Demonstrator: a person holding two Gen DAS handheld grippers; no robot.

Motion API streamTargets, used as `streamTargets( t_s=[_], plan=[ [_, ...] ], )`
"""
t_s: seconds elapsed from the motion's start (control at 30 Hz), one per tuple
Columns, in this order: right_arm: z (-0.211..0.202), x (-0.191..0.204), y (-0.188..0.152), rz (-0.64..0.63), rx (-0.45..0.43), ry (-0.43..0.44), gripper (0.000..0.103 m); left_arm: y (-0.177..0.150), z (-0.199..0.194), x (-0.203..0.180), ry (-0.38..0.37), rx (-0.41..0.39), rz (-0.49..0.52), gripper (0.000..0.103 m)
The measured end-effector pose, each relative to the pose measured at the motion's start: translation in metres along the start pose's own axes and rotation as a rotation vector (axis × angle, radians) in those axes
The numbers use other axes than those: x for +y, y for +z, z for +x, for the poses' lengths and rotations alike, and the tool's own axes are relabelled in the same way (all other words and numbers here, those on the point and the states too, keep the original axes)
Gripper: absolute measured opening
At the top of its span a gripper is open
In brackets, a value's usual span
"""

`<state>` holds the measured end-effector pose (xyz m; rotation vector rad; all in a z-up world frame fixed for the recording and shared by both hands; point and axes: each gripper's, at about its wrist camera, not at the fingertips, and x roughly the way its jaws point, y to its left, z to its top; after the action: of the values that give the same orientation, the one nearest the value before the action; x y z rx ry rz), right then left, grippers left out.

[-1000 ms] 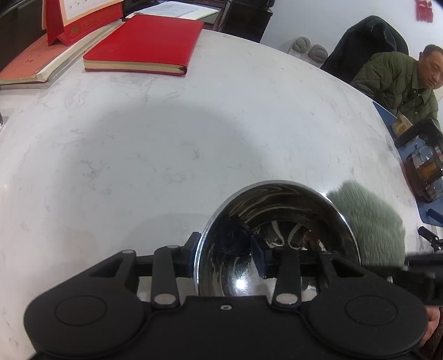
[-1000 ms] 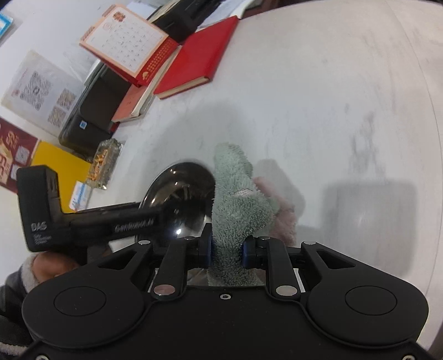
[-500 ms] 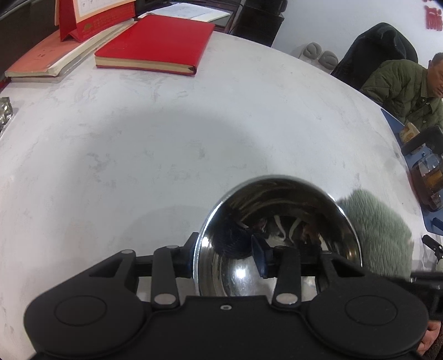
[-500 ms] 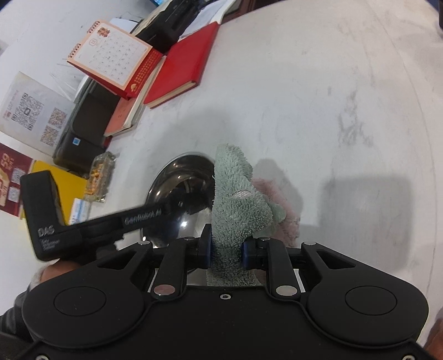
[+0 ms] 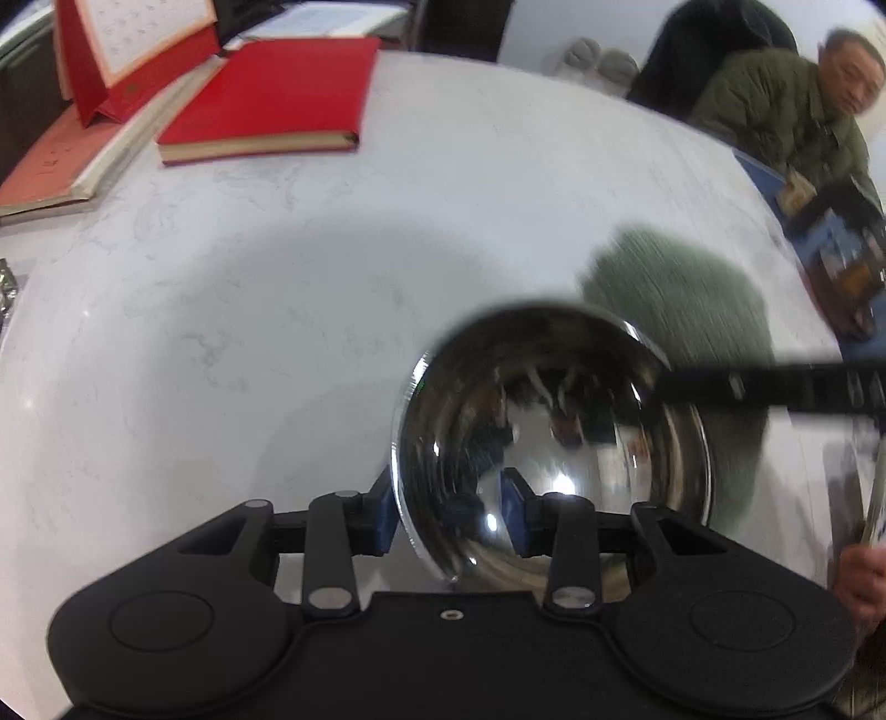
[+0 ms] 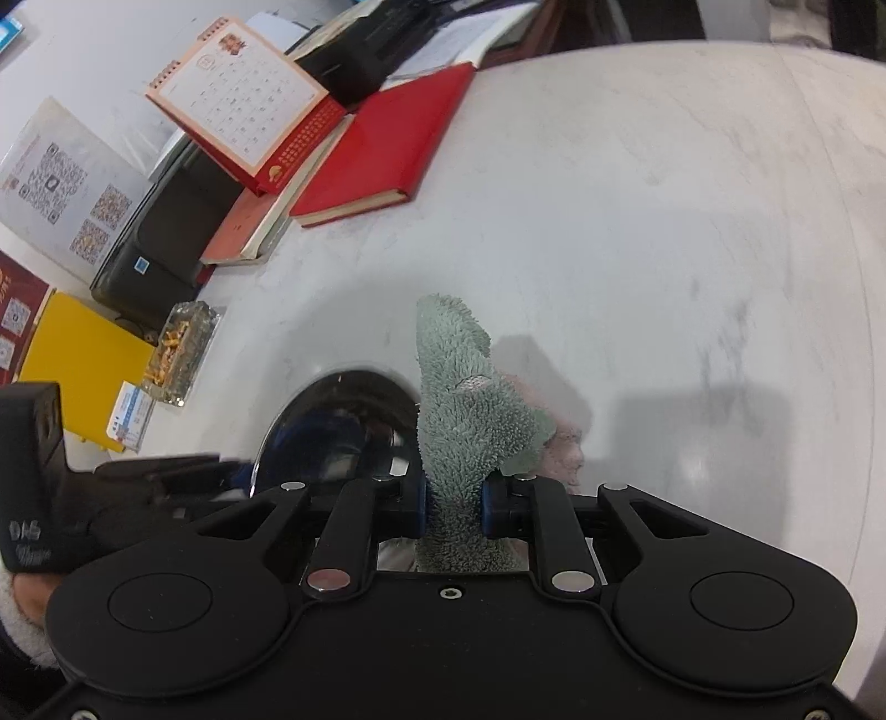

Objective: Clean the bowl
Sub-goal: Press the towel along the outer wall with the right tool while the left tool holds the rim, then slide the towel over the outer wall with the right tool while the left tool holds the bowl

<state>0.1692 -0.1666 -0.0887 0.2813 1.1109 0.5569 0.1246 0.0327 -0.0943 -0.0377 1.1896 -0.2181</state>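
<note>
A shiny steel bowl [image 5: 554,443] is tipped up off the white marble table [image 5: 221,332]. My left gripper [image 5: 448,515] is shut on its near wall, one blue pad outside and one inside. In the right wrist view the bowl [image 6: 338,426] shows at lower left, with the left gripper's black body [image 6: 111,498] beside it. My right gripper [image 6: 454,509] is shut on a fluffy green cloth [image 6: 470,432] with a pinkish back, which stands up just right of the bowl's rim. In the left wrist view the cloth [image 5: 675,299] is a blur behind the bowl's far right rim.
A red book [image 5: 266,94], a desk calendar [image 5: 138,50] and a paperback lie at the table's far left. A seated person in a green jacket [image 5: 775,99] and a blue tray [image 5: 841,260] are at the right. A yellow folder [image 6: 83,365] and a glass dish [image 6: 183,349] lie left.
The bowl has rolled and tipped further in my left gripper. My right gripper has carried the cloth from the bowl's right side up toward its far rim, its black side now crossing the rim.
</note>
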Motion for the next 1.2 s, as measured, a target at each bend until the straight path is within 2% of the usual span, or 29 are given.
streamTargets(
  t_s=[0.33,0.5,0.67,0.9,1.2],
  plan=[
    [0.016,0.015,0.027,-0.203,0.051,0.019,0.016,0.013,0.013,0.005,-0.005,0.025,0.074,0.039],
    [0.017,0.024,0.037,-0.319,0.071,0.033,0.016,0.022,0.022,0.012,-0.068,0.046,0.066,0.041],
    [0.023,0.030,0.047,-0.346,0.075,0.047,0.016,0.020,0.021,0.011,-0.058,0.035,0.015,0.040],
    [0.016,0.021,0.038,-0.217,0.051,0.032,0.016,0.017,0.019,0.007,-0.020,-0.007,-0.076,0.038],
    [-0.004,-0.007,-0.014,0.077,0.029,0.047,0.016,0.017,0.016,0.007,-0.010,-0.022,-0.105,0.038]
  ],
)
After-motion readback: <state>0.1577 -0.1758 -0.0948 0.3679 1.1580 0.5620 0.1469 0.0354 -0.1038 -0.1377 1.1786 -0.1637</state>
